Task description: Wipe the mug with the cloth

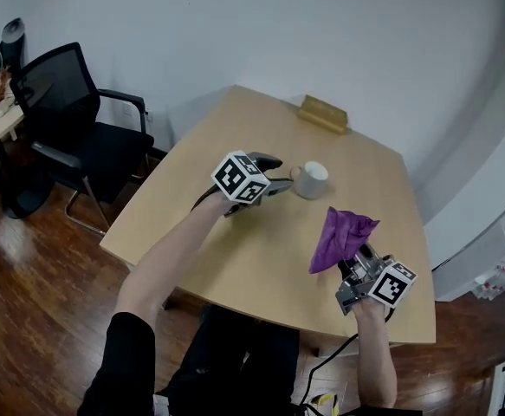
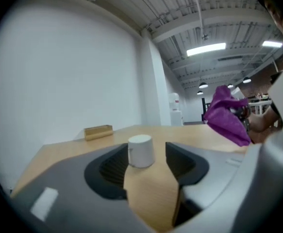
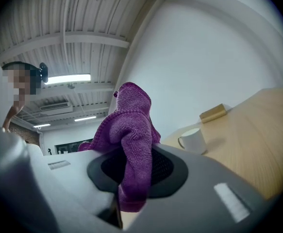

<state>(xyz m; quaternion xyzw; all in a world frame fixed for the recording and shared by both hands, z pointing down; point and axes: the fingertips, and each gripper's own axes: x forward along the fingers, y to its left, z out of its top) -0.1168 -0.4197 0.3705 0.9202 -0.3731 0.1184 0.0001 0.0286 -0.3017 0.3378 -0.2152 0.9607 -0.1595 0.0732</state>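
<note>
Head view, mug: stood upright, handle toward left gripper.
Left jaws: wide apart, empty.
Right gripper: clamped on cloth.

Even indoor lighting; strong fisheye distortion.
Ceiling strip lights illuminate the scene from above and burn out to white in both gripper views. The mug casts a soft shadow on the table. All views curve at the edges; gripper views show dark vignetted corners. Nearest foreground surfaces are out of focus.
</note>
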